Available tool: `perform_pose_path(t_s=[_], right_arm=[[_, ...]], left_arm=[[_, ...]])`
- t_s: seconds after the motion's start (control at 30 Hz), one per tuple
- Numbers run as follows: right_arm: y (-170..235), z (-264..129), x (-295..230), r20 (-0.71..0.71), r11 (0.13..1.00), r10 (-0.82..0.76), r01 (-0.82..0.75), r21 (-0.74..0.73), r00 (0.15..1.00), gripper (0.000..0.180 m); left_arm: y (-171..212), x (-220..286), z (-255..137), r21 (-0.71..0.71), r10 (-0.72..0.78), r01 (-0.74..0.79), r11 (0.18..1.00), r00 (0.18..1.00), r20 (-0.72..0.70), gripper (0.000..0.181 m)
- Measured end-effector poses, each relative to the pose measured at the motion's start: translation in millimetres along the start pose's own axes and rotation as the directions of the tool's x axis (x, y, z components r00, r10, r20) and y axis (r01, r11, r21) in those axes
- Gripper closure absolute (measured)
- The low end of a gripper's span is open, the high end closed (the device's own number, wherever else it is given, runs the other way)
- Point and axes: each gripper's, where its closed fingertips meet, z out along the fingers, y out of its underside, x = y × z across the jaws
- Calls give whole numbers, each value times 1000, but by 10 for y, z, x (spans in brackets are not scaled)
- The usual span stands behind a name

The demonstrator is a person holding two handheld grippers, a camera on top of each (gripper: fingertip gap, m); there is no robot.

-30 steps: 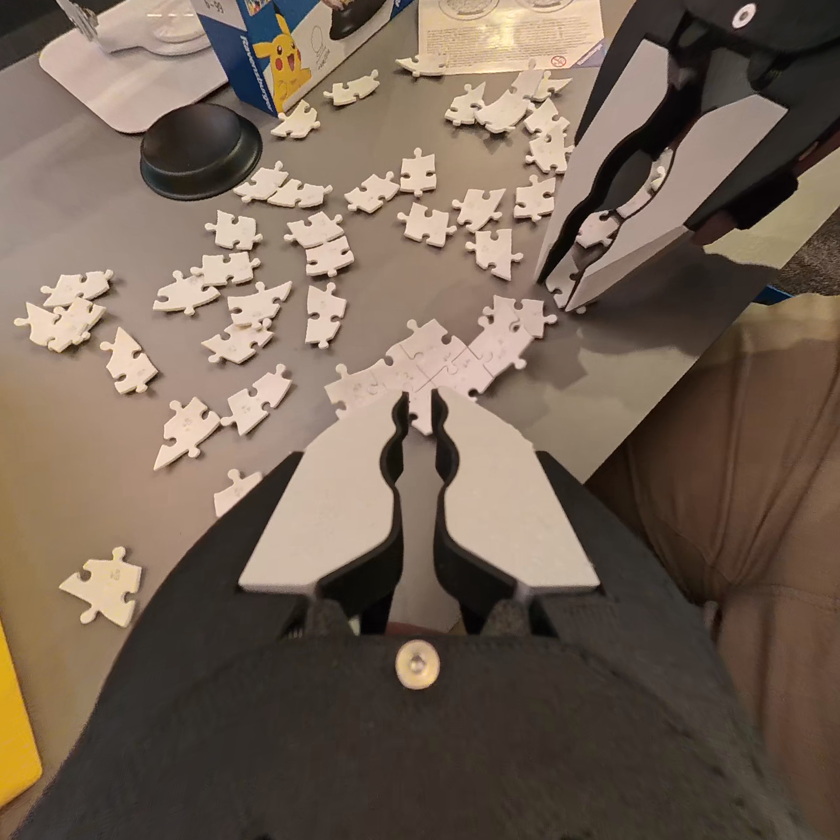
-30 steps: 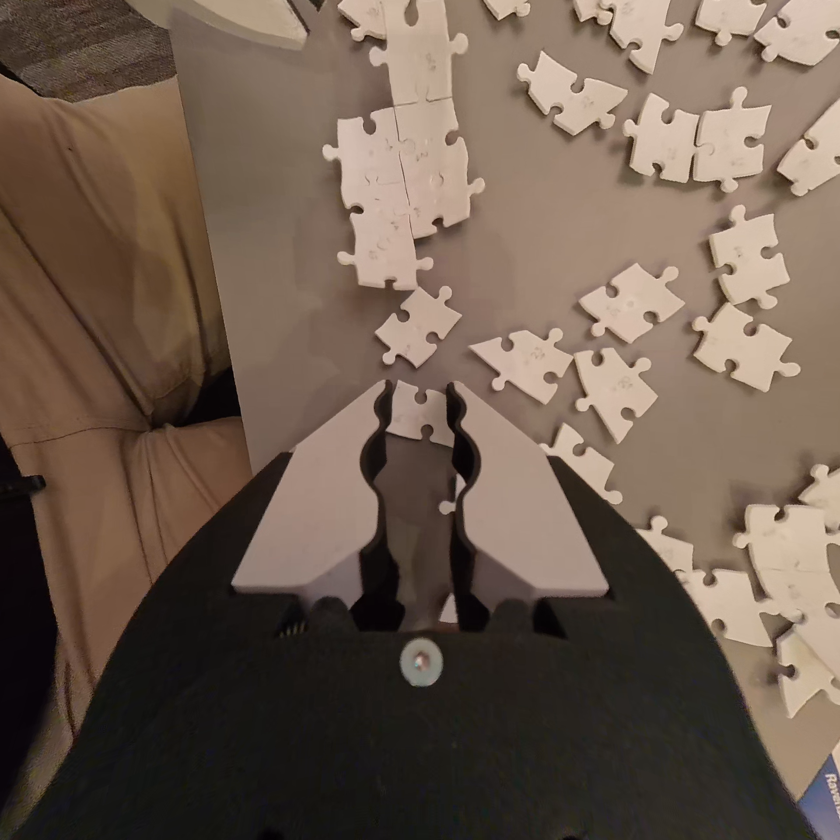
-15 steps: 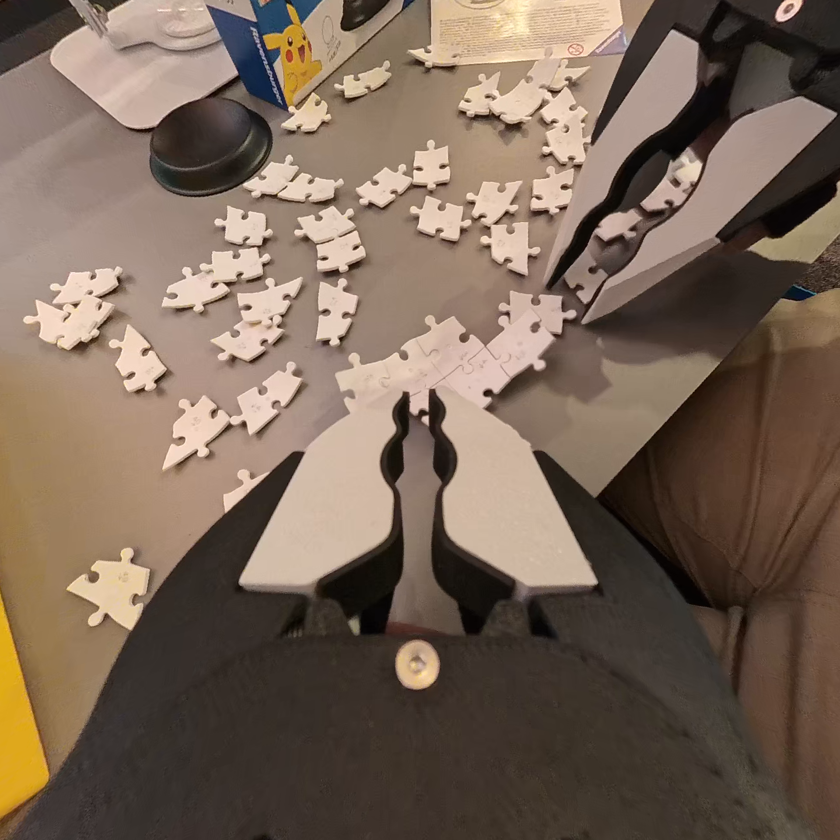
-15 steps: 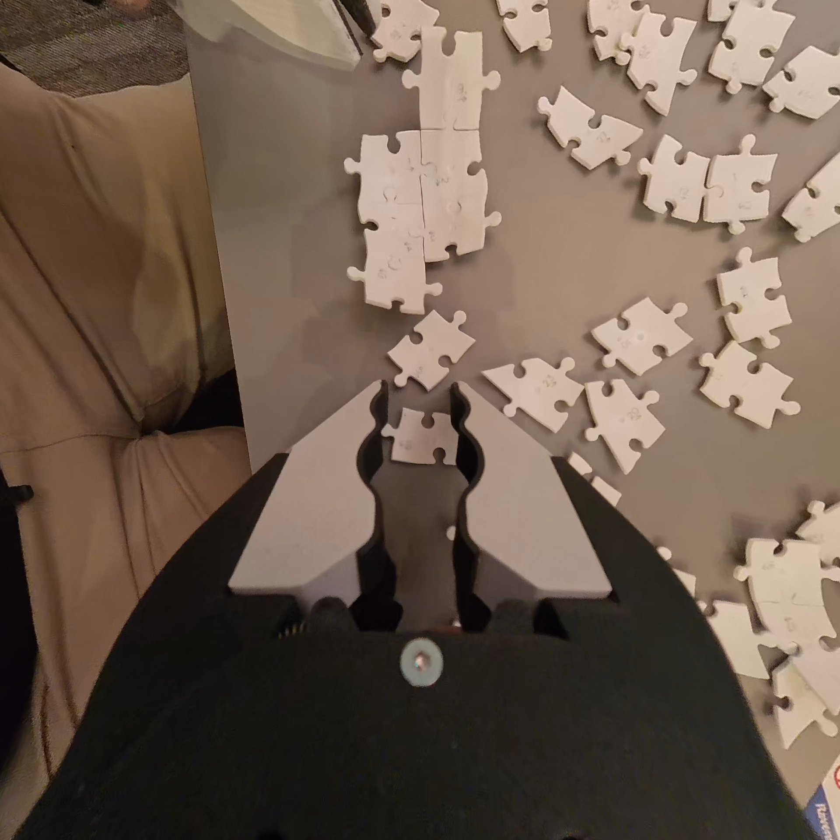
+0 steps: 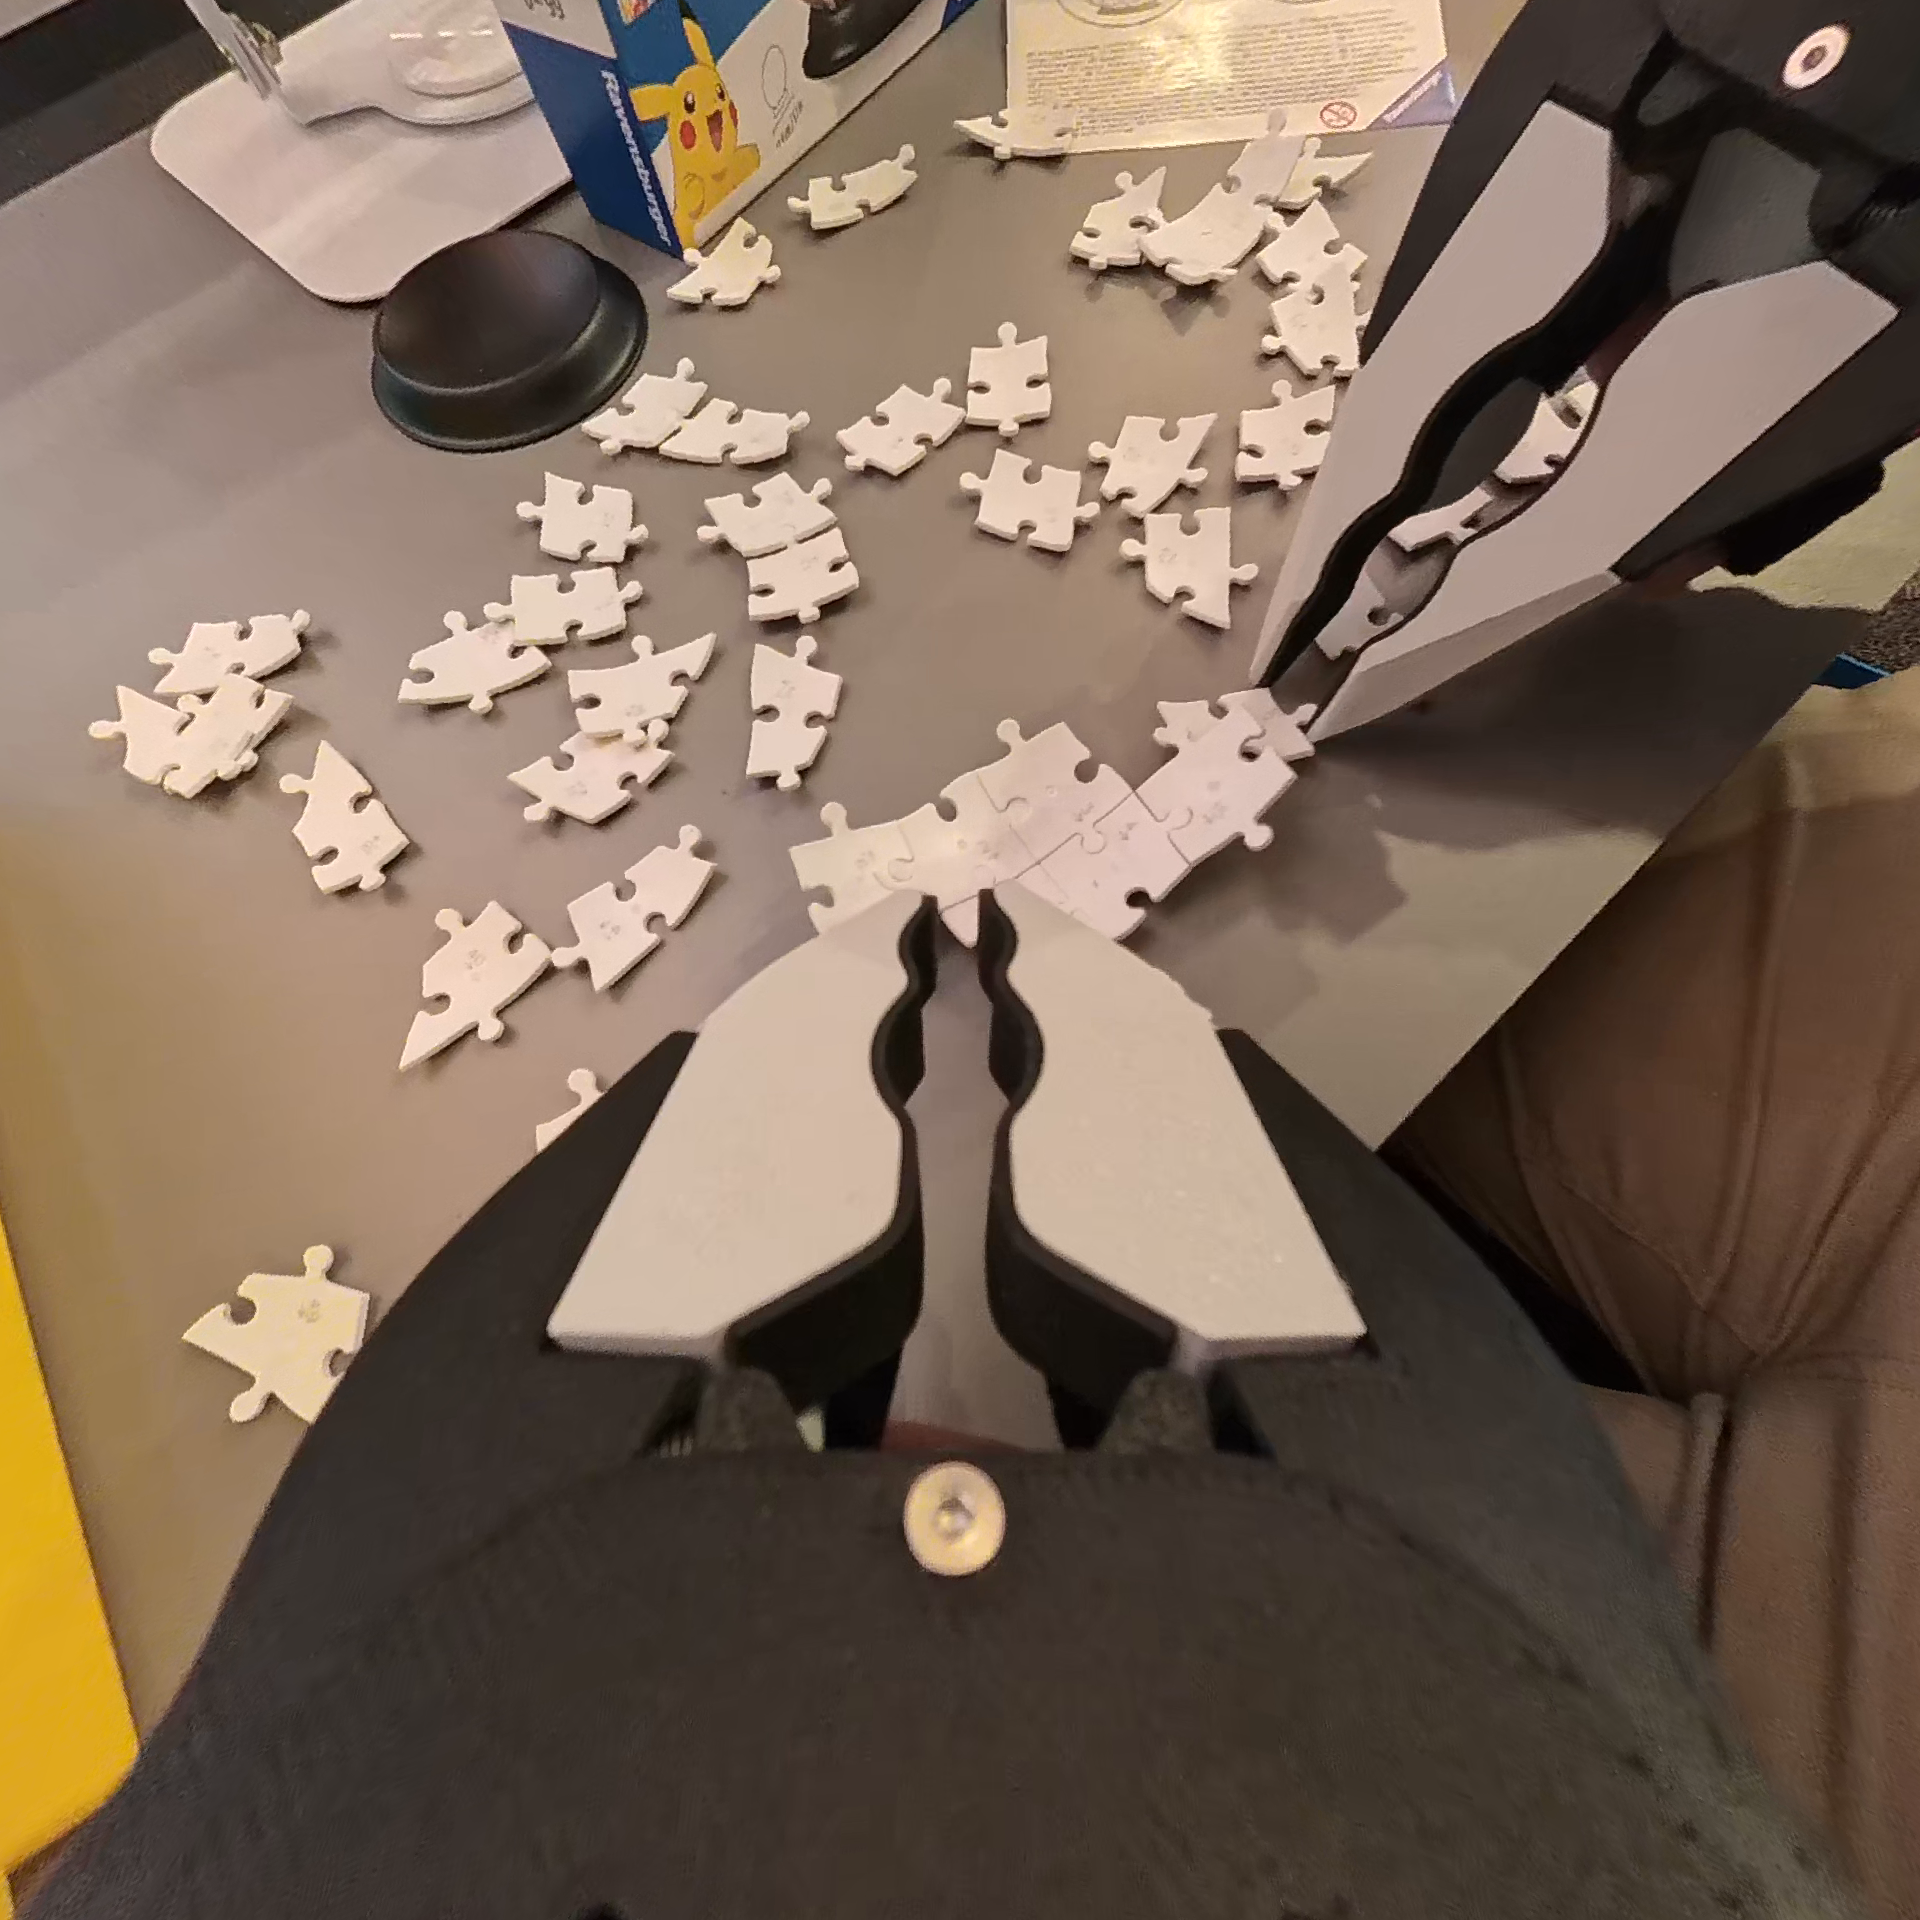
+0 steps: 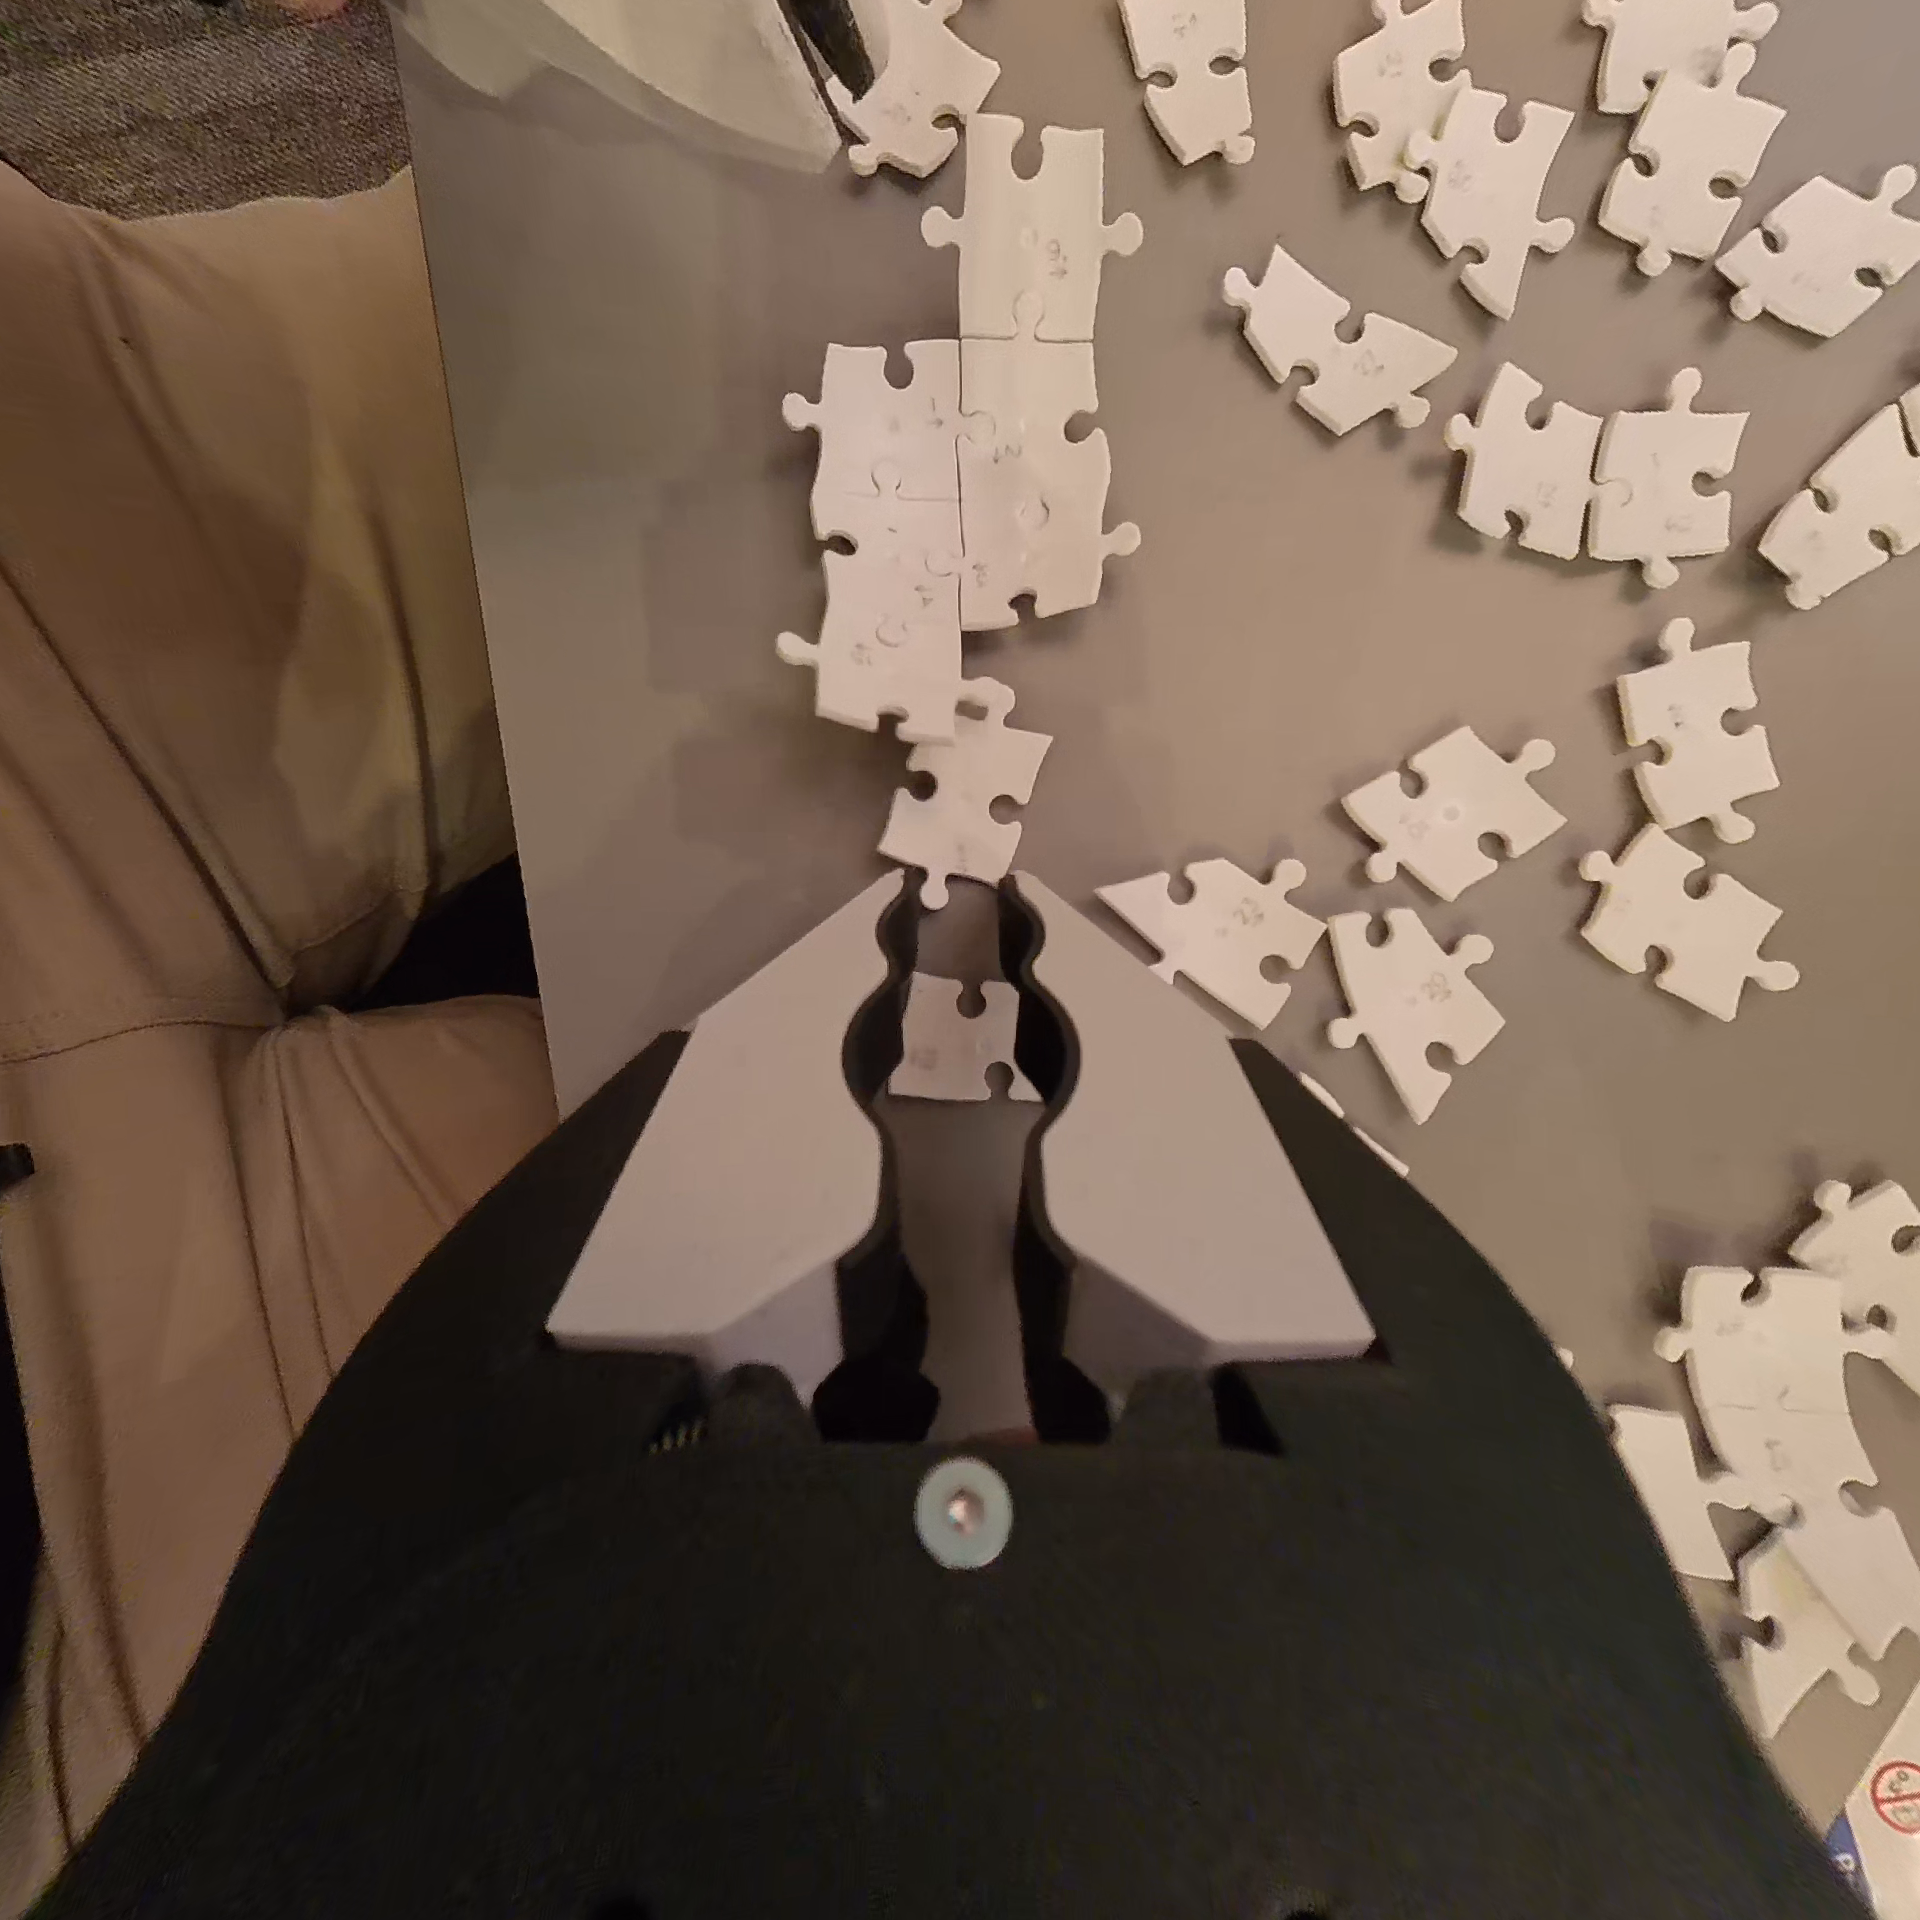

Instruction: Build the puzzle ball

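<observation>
A joined strip of several white puzzle pieces [image 5: 1070,821] lies near the grey table's front edge; it also shows in the right wrist view [image 6: 956,468]. My left gripper [image 5: 958,914] is nearly shut with a slim gap, its tips resting on the strip's near end; whether it pinches is hidden. My right gripper [image 6: 958,883] is narrowly open and empty. Its tips touch a loose piece [image 6: 966,800] that sits against the strip's other end. Another piece [image 6: 956,1039] lies flat on the table under the gap between its fingers. The right gripper also shows in the left wrist view [image 5: 1299,707].
Many loose white pieces [image 5: 779,707] are scattered across the table. A black domed stand [image 5: 499,343], a blue box [image 5: 675,114], a paper sheet [image 5: 1226,52] and a white tray [image 5: 364,177] stand at the back. A person's beige-clad legs [image 5: 1714,1143] are beyond the table edge.
My right gripper has moved forward and narrowed, pushing the loose piece up against the strip's end. The piece formerly at its tips now lies under its fingers. The left gripper stayed on the strip.
</observation>
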Motion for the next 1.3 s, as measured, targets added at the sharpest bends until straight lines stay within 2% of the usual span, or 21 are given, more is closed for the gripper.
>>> perform_pose_path(t_s=[0.07,0.1,0.4,0.57,0.77,1.03,1.3], right_arm=[[8,-6,10,-4,1000,-3,2,-3,1000,168],[10,-13,15,-4,1000,-4,4,-2,1000,176],[41,-47,51,-2,1000,-7,7,-9,1000,176],[21,-93,75,-10,1000,-8,8,7,1000,176],[-21,-141,105,-9,999,6,-5,35,1000,176],[-70,-183,122,-8,998,16,-16,61,1000,176],[-50,-189,128,-2,998,12,-12,64,1000,176]], left_arm=[[4,7,3,-2,4,-4,1000,1000,-4,174],[1,13,4,-2,7,-7,1000,1000,-5,174],[-54,177,70,-10,63,-64,998,997,-39,173],[-24,77,37,-34,115,-114,993,993,3,173],[8,-228,-114,-9,-6,6,1000,999,42,172],[211,-70,53,-130,23,-24,991,1000,-7,166],[228,-58,126,-142,7,-7,990,1000,0,165]])
